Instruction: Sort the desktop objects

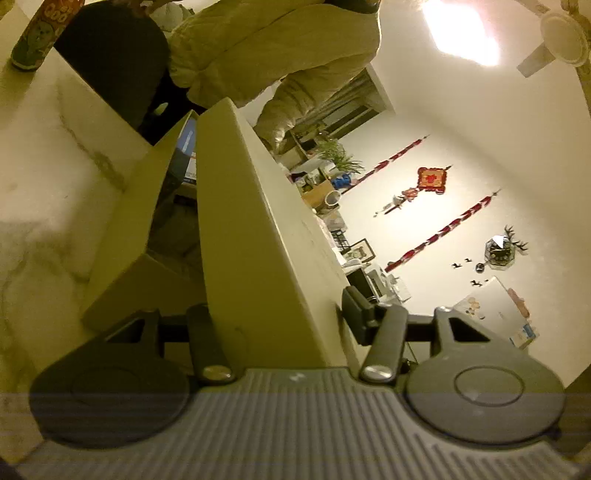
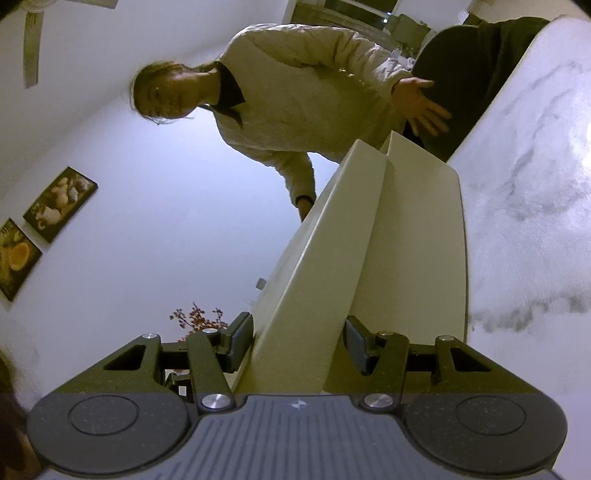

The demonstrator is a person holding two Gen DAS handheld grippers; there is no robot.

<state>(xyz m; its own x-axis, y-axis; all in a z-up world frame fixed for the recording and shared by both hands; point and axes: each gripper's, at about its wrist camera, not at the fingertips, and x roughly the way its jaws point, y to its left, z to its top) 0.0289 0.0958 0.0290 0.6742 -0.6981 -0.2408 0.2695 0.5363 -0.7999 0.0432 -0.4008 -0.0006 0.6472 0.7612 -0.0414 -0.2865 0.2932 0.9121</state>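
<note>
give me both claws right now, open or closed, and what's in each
left claw: around the wall of the cream box, grip loosening, cannot tell if pads still press
right claw: shut on a wall of the cream box

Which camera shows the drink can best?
The left wrist view: the can stands on the marble table at the top left corner, its top cut off. The right wrist view does not show it at all.
</note>
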